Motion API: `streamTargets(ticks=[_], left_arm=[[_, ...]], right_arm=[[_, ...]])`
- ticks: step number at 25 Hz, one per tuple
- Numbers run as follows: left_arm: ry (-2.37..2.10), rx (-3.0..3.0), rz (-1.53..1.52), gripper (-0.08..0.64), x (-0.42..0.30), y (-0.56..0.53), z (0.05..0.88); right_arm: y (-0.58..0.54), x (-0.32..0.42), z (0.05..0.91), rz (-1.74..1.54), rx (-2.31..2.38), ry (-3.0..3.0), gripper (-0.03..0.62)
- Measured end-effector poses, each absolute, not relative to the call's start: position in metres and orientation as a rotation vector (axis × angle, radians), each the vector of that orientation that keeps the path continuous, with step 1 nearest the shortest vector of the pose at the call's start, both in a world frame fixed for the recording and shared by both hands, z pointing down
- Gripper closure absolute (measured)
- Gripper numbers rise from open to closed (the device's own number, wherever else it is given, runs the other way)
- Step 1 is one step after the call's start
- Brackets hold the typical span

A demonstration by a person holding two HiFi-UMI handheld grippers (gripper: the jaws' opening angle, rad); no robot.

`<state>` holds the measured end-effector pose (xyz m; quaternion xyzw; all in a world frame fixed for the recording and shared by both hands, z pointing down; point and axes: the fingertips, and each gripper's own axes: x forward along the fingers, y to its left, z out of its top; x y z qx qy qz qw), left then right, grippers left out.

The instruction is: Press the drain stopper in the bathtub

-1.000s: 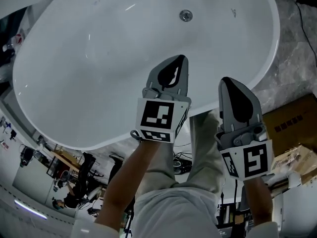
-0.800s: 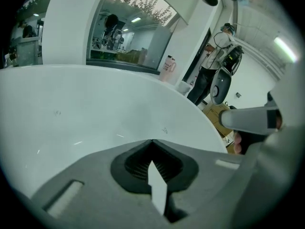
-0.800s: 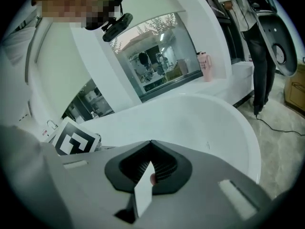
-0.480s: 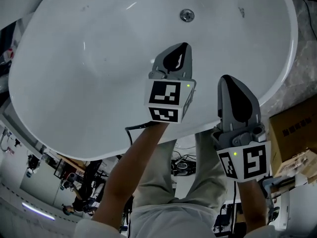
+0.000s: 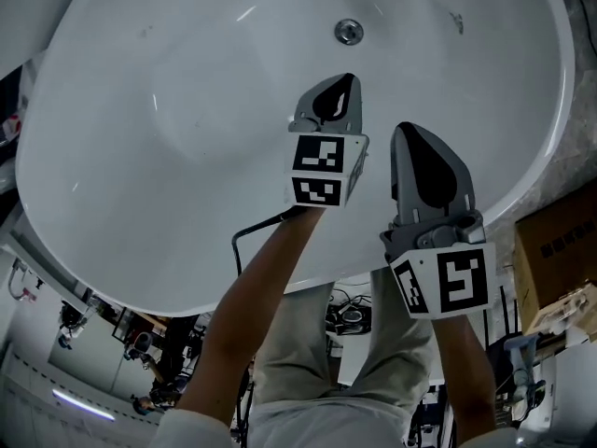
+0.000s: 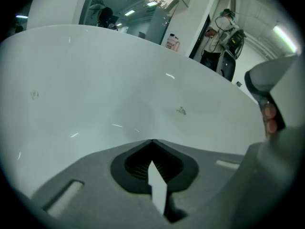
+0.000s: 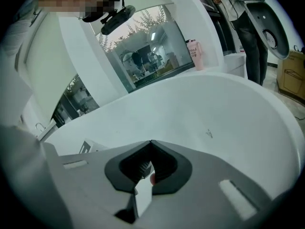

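The white oval bathtub [image 5: 140, 91] fills the head view, and its round metal drain stopper [image 5: 349, 32] sits on the tub floor near the top. My left gripper [image 5: 348, 80] hangs over the tub a short way below the stopper, shut with nothing in it. My right gripper [image 5: 404, 131] is beside it, lower and to the right, also shut and empty. In the left gripper view the closed left gripper [image 6: 151, 140] points at the bare tub wall [image 6: 95, 94]. The right gripper [image 7: 151, 141] faces the tub's far side. Neither gripper view shows the stopper.
Cardboard boxes [image 5: 558, 241] stand on the marbled floor [image 5: 578, 110] right of the tub. A pink bottle [image 6: 173, 42] rests on the ledge behind the rim. A person [image 6: 220, 30] stands in the background. A small dark mark [image 5: 457, 21] shows on the tub wall.
Both grippers have moved forward over the tub toward the drain stopper. The left one went farther and its arm is more stretched out. Both stayed shut.
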<state>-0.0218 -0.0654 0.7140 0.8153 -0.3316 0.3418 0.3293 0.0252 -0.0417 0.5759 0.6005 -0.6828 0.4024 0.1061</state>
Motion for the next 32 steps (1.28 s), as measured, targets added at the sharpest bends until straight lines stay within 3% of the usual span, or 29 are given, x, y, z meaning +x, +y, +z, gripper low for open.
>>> streamTargets(ticks=[32], left_arm=[[-0.705,2.02,1.021,0.56,-0.017,-0.102,0.904]], right_arm=[[-0.098,0.015,0.794,1.435,1.567,-1.739,0.586]])
